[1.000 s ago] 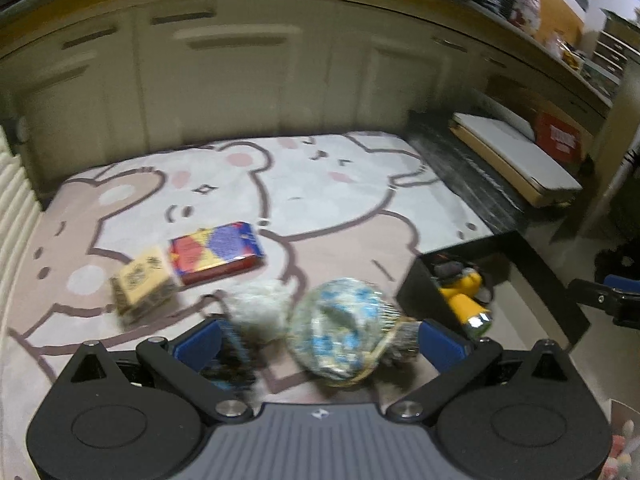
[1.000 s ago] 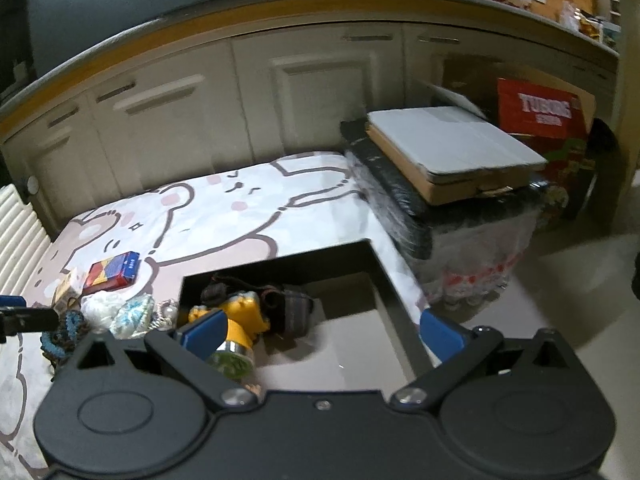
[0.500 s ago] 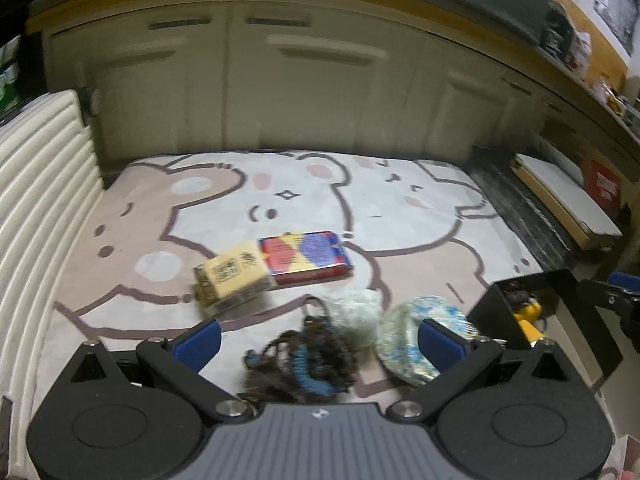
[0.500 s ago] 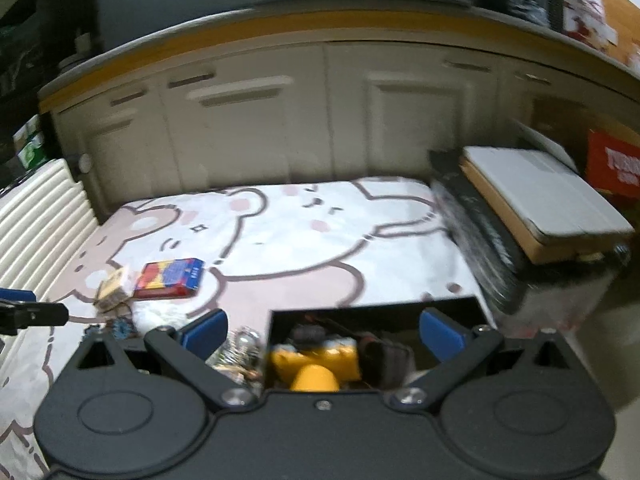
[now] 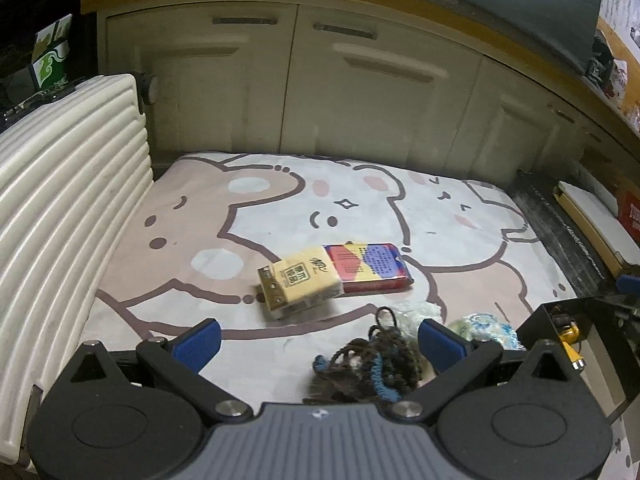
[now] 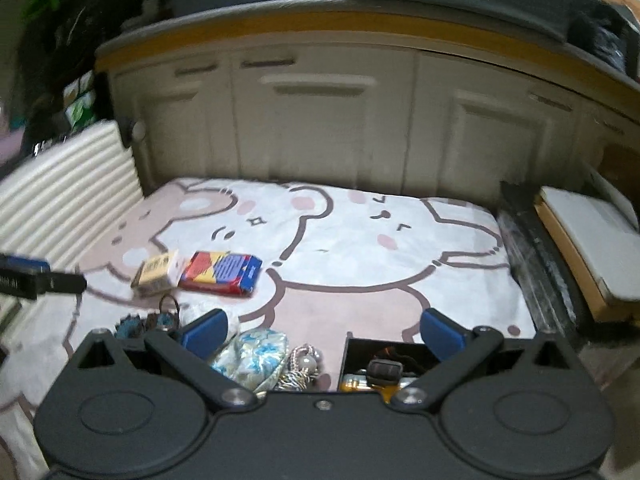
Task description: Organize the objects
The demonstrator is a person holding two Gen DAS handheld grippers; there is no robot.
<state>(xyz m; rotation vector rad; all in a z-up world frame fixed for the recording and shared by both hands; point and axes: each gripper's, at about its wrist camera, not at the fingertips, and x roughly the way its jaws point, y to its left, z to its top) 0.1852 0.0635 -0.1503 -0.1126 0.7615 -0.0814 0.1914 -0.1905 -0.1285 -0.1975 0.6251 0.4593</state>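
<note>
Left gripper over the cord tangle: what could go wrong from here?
1. The braided cord tangle lies against the white wad and floral bundle; a grab may drag them along.
2. The left gripper is open wide, with the tangle off-centre toward its right finger; closing may catch only loops.

Left gripper (image 5: 318, 343): fingers spread wide, blue pads facing each other across a broad gap. Left pad (image 5: 199, 344) and its partner sit level, nothing pinched between them. Black linkage arms angle out in a V from the grey ribbed body. Pointed forward and tilted downward.

Right gripper (image 6: 322, 330): fingers likewise spread wide and level; the blue pads (image 6: 443, 333) grip nothing. Black body fills the lower frame, pitched forward and down. This view is slightly blurred.

In the right wrist view, the left gripper's tip (image 6: 40, 278) juts in from the left edge, well apart from the right gripper. In the left wrist view, a blue-padded tip of the right gripper (image 5: 628, 282) shows at the right edge.
</note>
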